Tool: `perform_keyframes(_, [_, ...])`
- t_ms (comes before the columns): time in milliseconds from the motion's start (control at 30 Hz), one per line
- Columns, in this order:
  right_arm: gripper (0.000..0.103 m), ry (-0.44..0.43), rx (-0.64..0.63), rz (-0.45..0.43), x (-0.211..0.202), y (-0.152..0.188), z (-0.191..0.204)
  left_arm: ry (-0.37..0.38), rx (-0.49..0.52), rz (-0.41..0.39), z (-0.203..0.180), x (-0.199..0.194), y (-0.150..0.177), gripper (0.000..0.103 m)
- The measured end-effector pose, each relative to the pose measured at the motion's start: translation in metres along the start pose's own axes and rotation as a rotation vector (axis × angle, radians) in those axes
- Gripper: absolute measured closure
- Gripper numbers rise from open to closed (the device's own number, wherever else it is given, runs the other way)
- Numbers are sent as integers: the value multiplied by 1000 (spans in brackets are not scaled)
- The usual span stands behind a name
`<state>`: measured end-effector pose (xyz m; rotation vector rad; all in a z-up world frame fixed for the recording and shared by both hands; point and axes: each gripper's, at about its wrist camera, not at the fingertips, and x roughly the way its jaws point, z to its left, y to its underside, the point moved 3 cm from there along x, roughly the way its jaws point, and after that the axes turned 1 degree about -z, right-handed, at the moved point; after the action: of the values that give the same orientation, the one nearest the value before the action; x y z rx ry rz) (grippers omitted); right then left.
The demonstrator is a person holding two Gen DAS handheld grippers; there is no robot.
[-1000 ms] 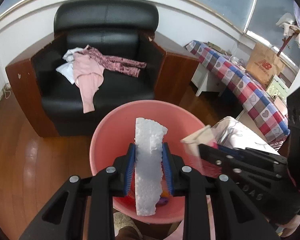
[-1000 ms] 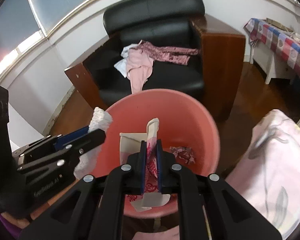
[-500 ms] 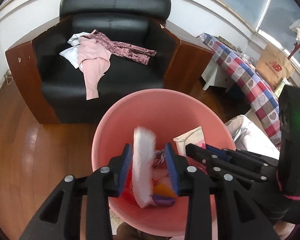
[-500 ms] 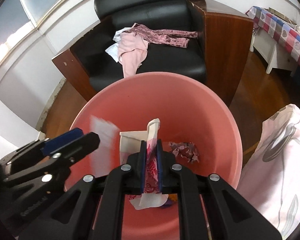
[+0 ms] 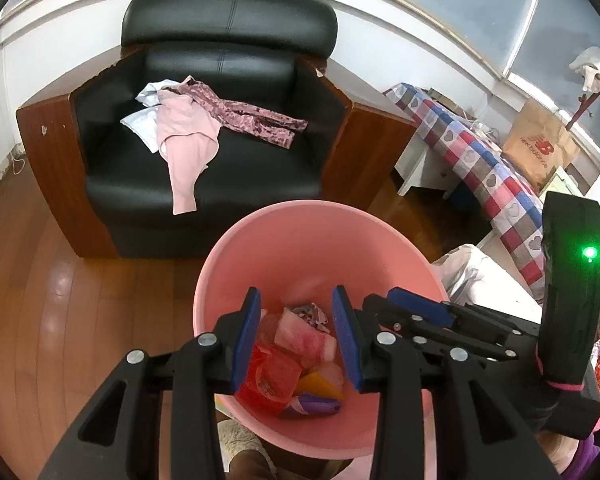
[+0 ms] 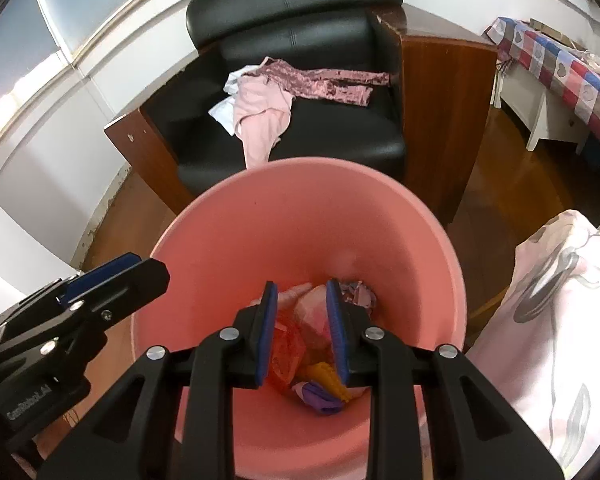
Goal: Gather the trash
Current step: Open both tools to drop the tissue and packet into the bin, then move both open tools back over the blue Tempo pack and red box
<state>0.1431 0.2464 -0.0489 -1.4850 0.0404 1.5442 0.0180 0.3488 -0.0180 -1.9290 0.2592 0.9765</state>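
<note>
From the left wrist, the left gripper (image 5: 296,330) hangs well open and empty over the round, smooth pink plastic bin (image 5: 236,264), where crumpled trash (image 5: 300,356) lies. From the right wrist, the right gripper (image 6: 302,326) is opening, jaws empty, above that bin (image 6: 204,240) of crinkled wrappers (image 6: 312,360)

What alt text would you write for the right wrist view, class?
The right tongs, empty and opening, hang over a pink bin holding mixed trash. The left tongs sit at its rim; behind stands a black armchair strewn with clothes.
</note>
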Motion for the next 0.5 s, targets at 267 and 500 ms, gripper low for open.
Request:
perform_keyframes(267, [77, -27, 1, -76, -49, 11, -3, 19, 33, -23, -14, -26, 7, 67])
perform_keyframes(500, [77, -41, 6, -146, -101, 34, -6, 57, 75, -43, -42, -56, 22, 67])
